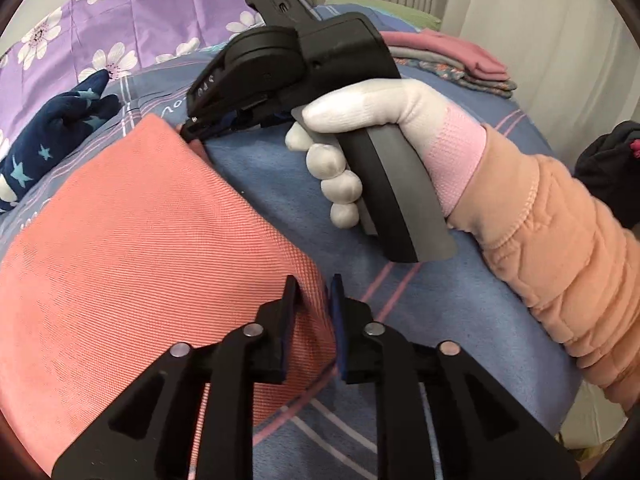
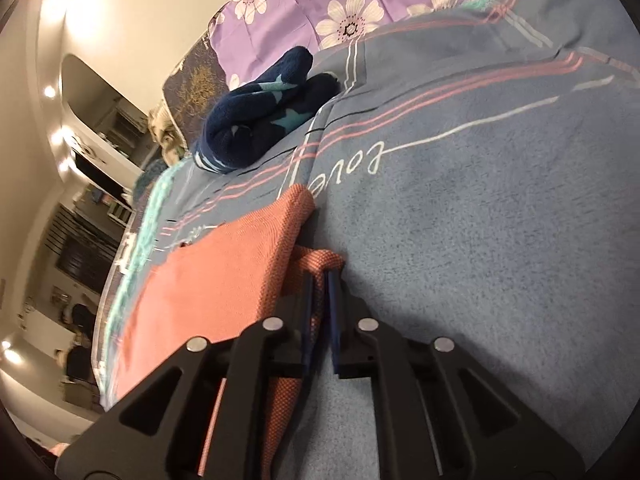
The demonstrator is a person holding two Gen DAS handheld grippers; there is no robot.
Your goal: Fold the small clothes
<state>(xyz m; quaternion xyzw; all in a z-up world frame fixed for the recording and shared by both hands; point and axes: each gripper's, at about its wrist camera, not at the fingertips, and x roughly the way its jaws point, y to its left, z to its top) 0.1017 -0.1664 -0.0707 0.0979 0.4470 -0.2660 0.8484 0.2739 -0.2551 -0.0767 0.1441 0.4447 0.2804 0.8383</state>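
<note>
While the pink cloth (image 1: pixel 132 232) lies flat on the bed (image 1: pixel 400 248), both grippers pinch its edge. The left gripper (image 1: pixel 314 300) has its jaws clamped on the near corner, and the right gripper (image 2: pixel 320 284) has its jaws clamped on the far corner. Beyond the pink cloth sits a folded pile (image 1: pixel 452 60) (some work looks done). Starry blue socks (image 2: pixel 264 112) beside the pink cloth still wait.
</note>
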